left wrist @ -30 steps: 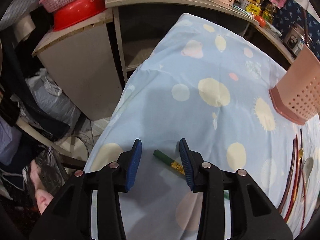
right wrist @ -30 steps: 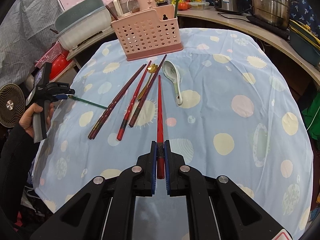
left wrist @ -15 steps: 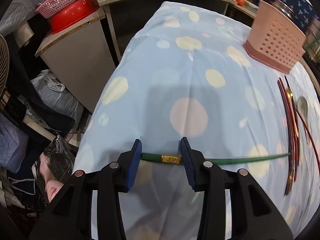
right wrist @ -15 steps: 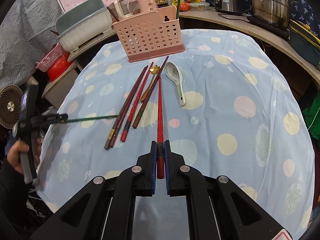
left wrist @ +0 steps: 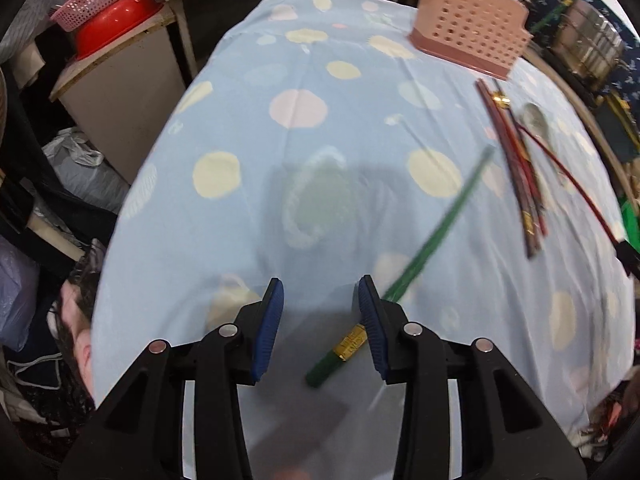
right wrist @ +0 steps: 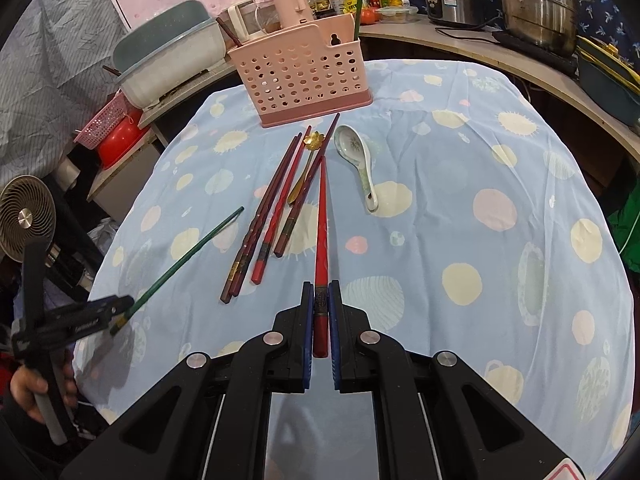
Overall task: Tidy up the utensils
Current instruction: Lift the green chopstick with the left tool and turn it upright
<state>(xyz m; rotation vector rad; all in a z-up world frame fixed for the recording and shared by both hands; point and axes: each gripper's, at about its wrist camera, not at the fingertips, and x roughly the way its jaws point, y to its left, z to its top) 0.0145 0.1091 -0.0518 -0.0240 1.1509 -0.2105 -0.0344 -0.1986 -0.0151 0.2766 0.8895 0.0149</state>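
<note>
Step in hand: carrying chopsticks to the pink perforated plastic utensil holder point(right wrist: 304, 76), which sits upper centre in the right view, at the far end of the desk point(right wrist: 500, 240).

Left fingers point(left wrist: 270, 320) carry the thin green chopstick point(left wrist: 424, 248). It's off the cloth, with its butt low in the gap and its shaft slanting up-right past the right-hand pad. The fingers stand partly apart, so the grip looks skewed. I can't see both pads bearing on it.

Right fingers point(right wrist: 307, 320) are closed on the butt of the bright red chopstick point(right wrist: 321, 232), bottom centre. Its tip points at the holder.

Loose mid-frame below the holder: dark red chopsticks point(right wrist: 260, 232), a gold flower-head spoon point(right wrist: 308, 160) and a white patterned ceramic spoon point(right wrist: 356, 156).

Another green chopstick point(right wrist: 359, 4) already stands at the holder's right end, probably the mate.

Next move, my guess: swing the left one up and over the holder, tip it near vertical and drop it beside that mate. Risk: with a skewed hold it may pivot or slip on the way.
</note>
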